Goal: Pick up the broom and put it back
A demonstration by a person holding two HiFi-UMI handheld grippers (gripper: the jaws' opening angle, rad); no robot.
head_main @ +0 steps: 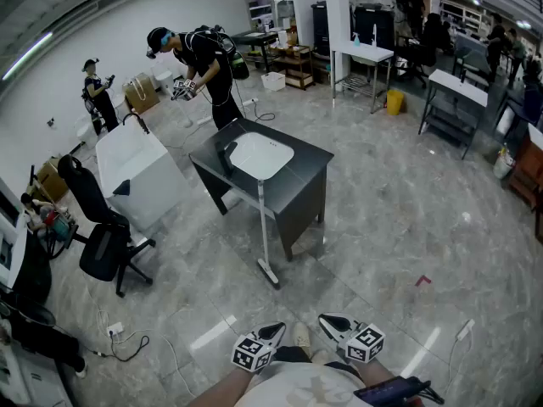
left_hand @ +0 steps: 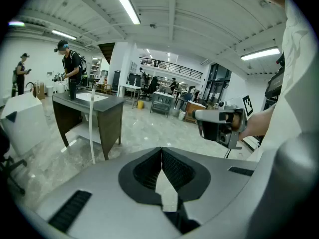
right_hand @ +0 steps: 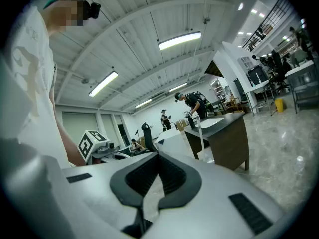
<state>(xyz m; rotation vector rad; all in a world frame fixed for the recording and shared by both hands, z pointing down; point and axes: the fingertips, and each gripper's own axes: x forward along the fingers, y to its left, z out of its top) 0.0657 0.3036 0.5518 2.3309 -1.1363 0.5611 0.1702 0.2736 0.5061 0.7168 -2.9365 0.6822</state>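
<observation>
Table [head_main: 307, 164] mid-floor, sink [head_main: 261, 155] set in its top, broom [head_main: 262, 227] upright against its near edge; office chair [head_main: 100, 227] to the left; person [head_main: 205, 66] standing behind.

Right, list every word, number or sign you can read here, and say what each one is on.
No text here can be read.
Left gripper's cube and right gripper's cube: black-and-white square markers, no letters.
Shirt print: too faint to read.
Cardboard box: too small to tell.
</observation>
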